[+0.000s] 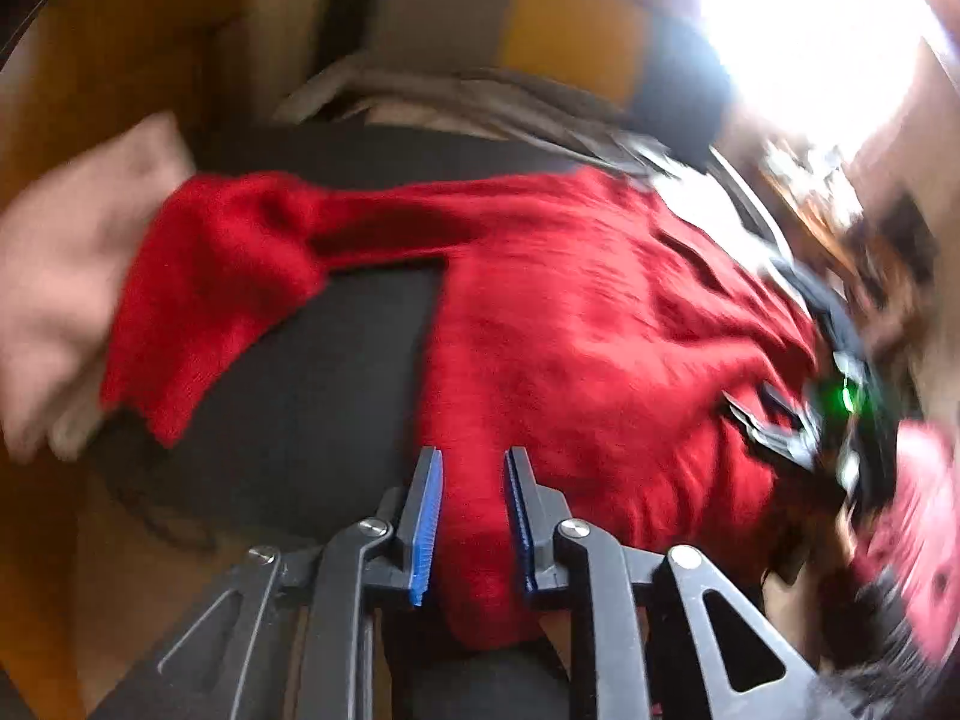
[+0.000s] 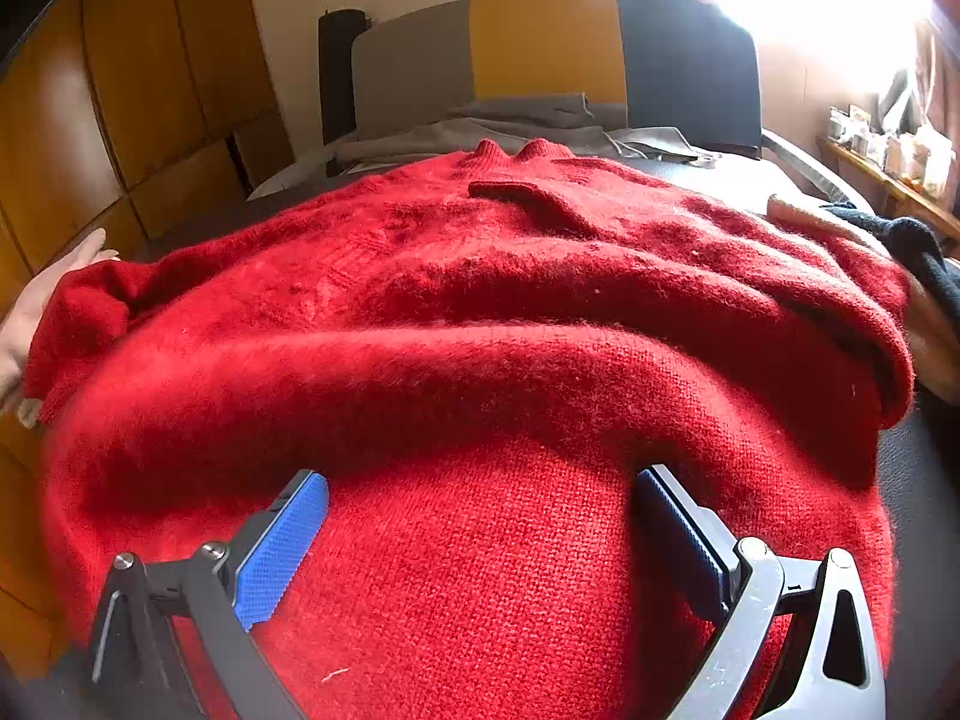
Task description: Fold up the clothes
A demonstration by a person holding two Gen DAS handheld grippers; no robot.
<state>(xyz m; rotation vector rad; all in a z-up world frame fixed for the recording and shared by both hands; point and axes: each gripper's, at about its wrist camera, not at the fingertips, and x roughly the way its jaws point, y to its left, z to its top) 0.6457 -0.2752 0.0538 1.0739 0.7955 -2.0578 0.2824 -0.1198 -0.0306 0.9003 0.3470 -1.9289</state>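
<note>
Red knit fills both views. Left gripper: blue-padded jaws drawn close, pinching a fold of the red sweater at its near edge; cloth bulges between and below the pads. Right gripper: jaws wide apart, resting over the flat knit of the same sweater, nothing clamped, blue pads facing inward on either side of the fabric. Beyond the right jaws a thick rolled fold crosses the garment from side to side; further on, the ribbed collar at the far end. Sweater lies on a dark surface. No containers visible in either view. Left view only: one sleeve stretched out left of the jaws over bare dark surface, its cuff against a pale cloth; to the right of the jaws, a blurred black device with a green light, apparently the other gripper. View heavily motion-blurred. Right view only: grey folded garments past the collar, a grey, yellow and dark panelled headboard behind them, a dark blue garment right of the jaws, a cluttered shelf at far right, wooden cabinet doors left.
</note>
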